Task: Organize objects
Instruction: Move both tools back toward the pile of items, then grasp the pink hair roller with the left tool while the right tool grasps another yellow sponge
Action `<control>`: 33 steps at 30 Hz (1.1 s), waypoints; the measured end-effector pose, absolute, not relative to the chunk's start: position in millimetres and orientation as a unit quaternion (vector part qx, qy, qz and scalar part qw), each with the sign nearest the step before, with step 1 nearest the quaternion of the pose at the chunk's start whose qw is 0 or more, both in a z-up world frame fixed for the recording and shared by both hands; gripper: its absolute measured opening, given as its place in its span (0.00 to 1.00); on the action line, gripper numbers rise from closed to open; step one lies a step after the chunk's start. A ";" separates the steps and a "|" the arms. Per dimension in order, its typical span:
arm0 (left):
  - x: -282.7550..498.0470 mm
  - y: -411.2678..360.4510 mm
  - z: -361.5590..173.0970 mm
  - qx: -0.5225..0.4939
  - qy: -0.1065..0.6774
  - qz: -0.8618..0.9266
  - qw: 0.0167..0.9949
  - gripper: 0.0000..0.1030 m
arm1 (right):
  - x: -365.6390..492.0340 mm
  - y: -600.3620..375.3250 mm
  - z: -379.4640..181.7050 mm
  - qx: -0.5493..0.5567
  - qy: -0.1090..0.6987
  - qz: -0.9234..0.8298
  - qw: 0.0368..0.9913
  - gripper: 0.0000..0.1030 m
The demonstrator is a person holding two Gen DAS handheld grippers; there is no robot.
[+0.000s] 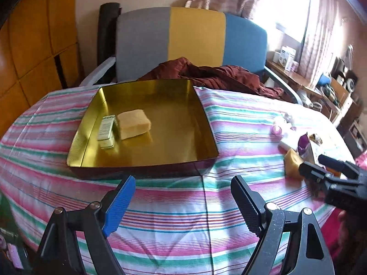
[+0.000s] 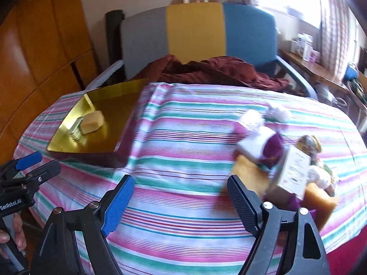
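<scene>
Striped cloth (image 1: 183, 206) covers my bench, a tricolour chair (image 1: 192, 39) behind. Both my left tool (image 1: 181, 197) and right tool (image 2: 181, 194) stand spread, pinching nothing. On the cloth, a gold tin (image 1: 206, 123) holds a yellow sponge (image 1: 134, 123) and small box (image 1: 106, 129); jumbled items (image 2: 275, 158) lie right.

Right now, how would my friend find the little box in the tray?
Look at the striped cloth, then the gold tray on it. Two things lie inside, side by side. The little box is the thin greenish printed one, left of the plain yellow block.
</scene>
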State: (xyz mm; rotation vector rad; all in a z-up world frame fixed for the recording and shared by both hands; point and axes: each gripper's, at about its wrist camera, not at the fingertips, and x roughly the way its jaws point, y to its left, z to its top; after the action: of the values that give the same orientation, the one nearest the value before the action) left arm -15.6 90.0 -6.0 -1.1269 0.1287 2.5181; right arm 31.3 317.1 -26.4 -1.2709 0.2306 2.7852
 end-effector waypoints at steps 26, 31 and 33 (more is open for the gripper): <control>-78.5 269.7 -17.5 -0.426 0.107 0.834 0.335 0.83 | 61.8 476.0 -19.4 -0.385 0.129 0.897 0.176 0.82; -98.9 317.8 -28.1 -0.431 0.109 0.818 0.365 0.90 | 57.2 505.2 -23.5 -0.371 0.148 0.899 0.178 0.82; -108.7 337.7 -35.2 -0.441 0.112 0.809 0.372 0.90 | 57.1 517.9 -27.7 -0.362 0.184 0.899 0.166 0.82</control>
State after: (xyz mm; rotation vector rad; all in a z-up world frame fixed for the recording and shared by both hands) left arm -108.7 337.7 -35.2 -1.1313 0.2858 2.0727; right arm 57.1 517.9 -27.7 -1.0301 0.5241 2.5582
